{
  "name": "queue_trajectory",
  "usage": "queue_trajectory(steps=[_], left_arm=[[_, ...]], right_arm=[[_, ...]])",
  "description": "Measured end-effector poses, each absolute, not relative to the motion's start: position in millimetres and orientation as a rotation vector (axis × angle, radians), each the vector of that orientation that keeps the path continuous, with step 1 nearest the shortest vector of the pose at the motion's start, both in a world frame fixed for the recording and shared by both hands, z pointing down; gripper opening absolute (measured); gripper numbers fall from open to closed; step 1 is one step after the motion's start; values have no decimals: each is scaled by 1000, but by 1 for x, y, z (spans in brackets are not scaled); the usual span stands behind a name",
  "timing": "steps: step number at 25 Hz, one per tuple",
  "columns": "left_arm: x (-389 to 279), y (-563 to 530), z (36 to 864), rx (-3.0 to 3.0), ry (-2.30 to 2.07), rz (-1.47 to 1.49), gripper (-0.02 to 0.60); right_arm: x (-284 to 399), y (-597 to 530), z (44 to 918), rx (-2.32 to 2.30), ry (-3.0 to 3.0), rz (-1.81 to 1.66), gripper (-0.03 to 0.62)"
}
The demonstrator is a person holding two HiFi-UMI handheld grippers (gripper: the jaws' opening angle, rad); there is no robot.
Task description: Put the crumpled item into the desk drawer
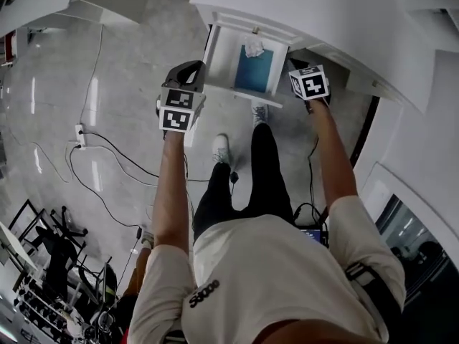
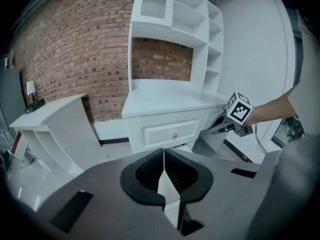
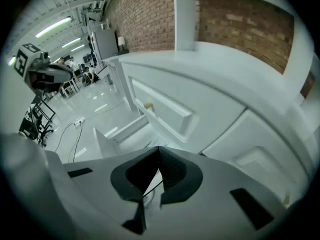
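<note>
The white desk drawer stands pulled out below me. Inside it a crumpled white item lies at the back, touching a blue sheet. My left gripper hangs left of the drawer, jaws shut with nothing between them. It faces the drawer front and its small knob. My right gripper hovers at the drawer's right front corner, also shut and empty. From there the drawer front runs off to the left. Neither gripper touches the crumpled item.
The white desk top and its shelf unit stand against a brick wall. A power strip with cables lies on the floor at left. My legs and shoes are right before the drawer. Black chairs sit lower left.
</note>
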State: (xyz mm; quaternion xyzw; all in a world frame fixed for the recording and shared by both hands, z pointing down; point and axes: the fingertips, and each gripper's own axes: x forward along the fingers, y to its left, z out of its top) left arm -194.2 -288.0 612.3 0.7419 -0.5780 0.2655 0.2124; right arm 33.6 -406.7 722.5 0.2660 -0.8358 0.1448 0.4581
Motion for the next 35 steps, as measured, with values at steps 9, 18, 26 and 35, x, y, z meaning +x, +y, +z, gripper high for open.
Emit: queue_trajectory(steps=[9,18,26,35], left_arm=[[-164,-272,486,2270,-1594,658,21],[-139,-241,370,2493,-1601,599,21],[-120,-196,293,2679,-1593,514,21],[-106,-153,229,2843,-1589,470,21]], right_arm=[[65,-367,510,912,-2212,148,6],[79,-301,350,1112,-2349,-22,6],[93,-231,266,1210,-2394,-160,6],[81,-178,199,1248,-2456,-326,6]])
